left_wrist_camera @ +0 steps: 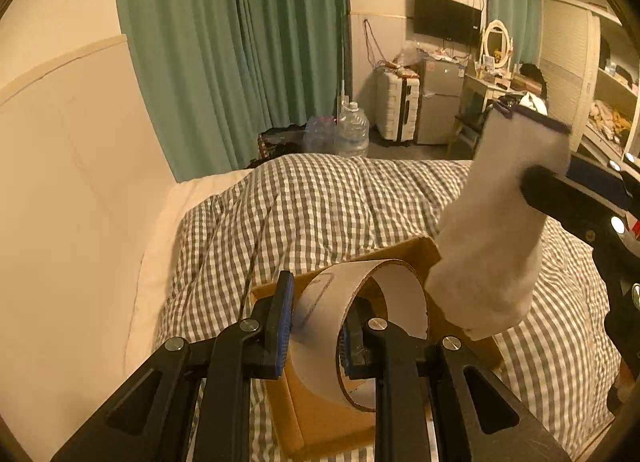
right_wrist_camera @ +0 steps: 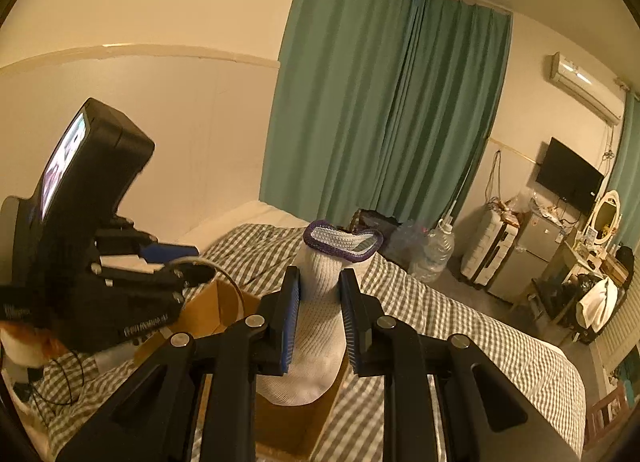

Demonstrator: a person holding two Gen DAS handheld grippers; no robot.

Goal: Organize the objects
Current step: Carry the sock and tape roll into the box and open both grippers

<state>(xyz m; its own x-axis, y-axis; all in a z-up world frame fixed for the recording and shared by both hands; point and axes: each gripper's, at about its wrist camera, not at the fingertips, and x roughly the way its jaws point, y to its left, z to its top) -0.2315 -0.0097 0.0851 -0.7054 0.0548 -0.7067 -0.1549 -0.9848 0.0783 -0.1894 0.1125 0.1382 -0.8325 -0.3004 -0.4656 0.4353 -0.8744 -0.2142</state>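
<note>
Currently both grippers are holding items above the cardboard box (left_wrist_camera: pixel 320 418) on the checked duvet (left_wrist_camera: pixel 320 198): left gripper (left_wrist_camera: pixel 316 326) clamping a paper ring (left_wrist_camera: pixel 360 314), right gripper (right_wrist_camera: pixel 320 318) clamping a white sock (right_wrist_camera: pixel 320 326). Next move likely calls for lowering each into the box.

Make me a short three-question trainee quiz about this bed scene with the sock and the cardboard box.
1. True or false: the right gripper grips a white sock.
2. What does the left gripper hold? A) water bottle B) cardboard ring C) remote
3. What lies under both items, on the checkered duvet?

Key: 1 true; 2 B; 3 a cardboard box.
</note>
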